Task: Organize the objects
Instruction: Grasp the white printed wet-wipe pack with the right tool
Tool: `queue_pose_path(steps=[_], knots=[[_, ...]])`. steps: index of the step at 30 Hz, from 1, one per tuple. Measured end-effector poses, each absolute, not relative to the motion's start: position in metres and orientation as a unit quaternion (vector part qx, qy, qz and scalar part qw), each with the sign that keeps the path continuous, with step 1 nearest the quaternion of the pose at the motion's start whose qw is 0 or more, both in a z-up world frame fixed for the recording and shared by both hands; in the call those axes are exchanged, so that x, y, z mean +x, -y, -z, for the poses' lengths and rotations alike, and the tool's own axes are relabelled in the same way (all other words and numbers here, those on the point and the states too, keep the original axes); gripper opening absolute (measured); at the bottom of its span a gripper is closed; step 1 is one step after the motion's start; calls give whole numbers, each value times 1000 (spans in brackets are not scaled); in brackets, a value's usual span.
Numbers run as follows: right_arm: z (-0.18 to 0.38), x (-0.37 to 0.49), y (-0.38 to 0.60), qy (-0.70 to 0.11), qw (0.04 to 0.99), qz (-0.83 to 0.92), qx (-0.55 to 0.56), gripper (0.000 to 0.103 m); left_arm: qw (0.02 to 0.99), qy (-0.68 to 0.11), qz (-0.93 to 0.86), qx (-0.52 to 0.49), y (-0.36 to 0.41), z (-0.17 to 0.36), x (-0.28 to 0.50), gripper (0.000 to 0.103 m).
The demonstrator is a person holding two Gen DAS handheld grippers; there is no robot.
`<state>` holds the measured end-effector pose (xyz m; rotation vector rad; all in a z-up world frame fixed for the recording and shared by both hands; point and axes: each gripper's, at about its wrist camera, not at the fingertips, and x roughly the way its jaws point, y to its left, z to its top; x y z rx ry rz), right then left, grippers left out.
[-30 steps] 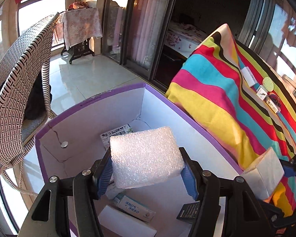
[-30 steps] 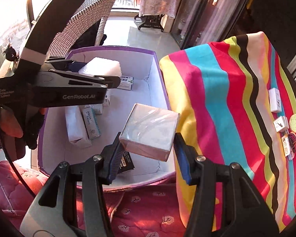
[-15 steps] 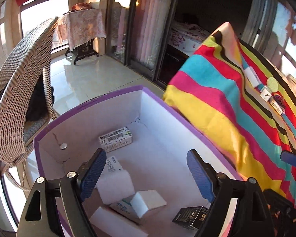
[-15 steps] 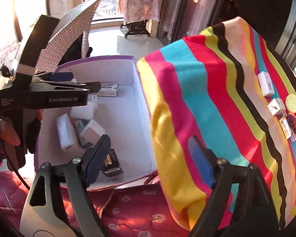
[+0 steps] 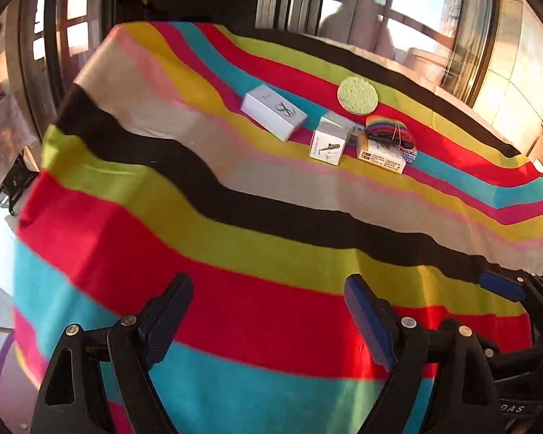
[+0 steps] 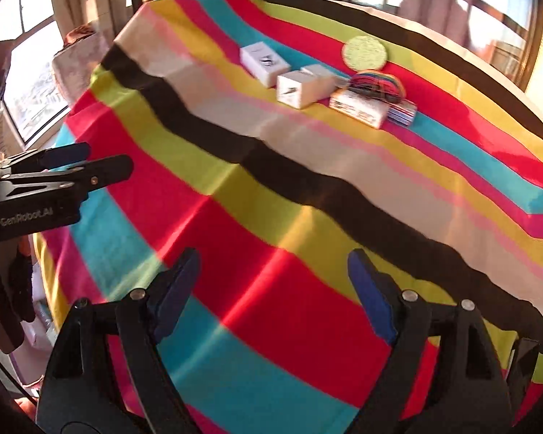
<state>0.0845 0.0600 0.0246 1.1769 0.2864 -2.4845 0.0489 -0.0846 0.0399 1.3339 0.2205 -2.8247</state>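
Both grippers are open and empty above the near part of a striped tablecloth (image 5: 235,238). My left gripper (image 5: 268,311) faces a cluster of objects far across the table: a long white box (image 5: 273,112), a small white cube box (image 5: 327,143), a round pale green pad (image 5: 357,95), an orange-edged labelled box (image 5: 382,154) and a rainbow-striped item (image 5: 389,131) on it. My right gripper (image 6: 273,282) sees the same cluster: the long white box (image 6: 264,62), the cube box (image 6: 298,88), the green pad (image 6: 365,52) and the labelled box (image 6: 360,107).
The left gripper's side shows at the left edge of the right wrist view (image 6: 54,181). The right gripper's blue pad shows at the right edge of the left wrist view (image 5: 503,285). A sliver of the purple-rimmed box (image 5: 3,361) is at lower left. Windows stand behind the table.
Both grippers let go of their white blocks into the purple-rimmed box, then swung right, away from the box, and now face the striped table and its remaining objects.
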Motion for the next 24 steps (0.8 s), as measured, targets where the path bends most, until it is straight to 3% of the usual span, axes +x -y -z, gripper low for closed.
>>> queue_pose_path(steps=[8,19,24], knots=[[1,-14,-102,-73,132,876,458,86,15,-48,898,437,74,-14,8,88],[8,-160,-68,-103,163,861,471,92,-18,-61,899,434,76,-11,5,101],[8,-172,-59,-109,191,855,470,91,-21,-70,899,432,77,-11,6,102]])
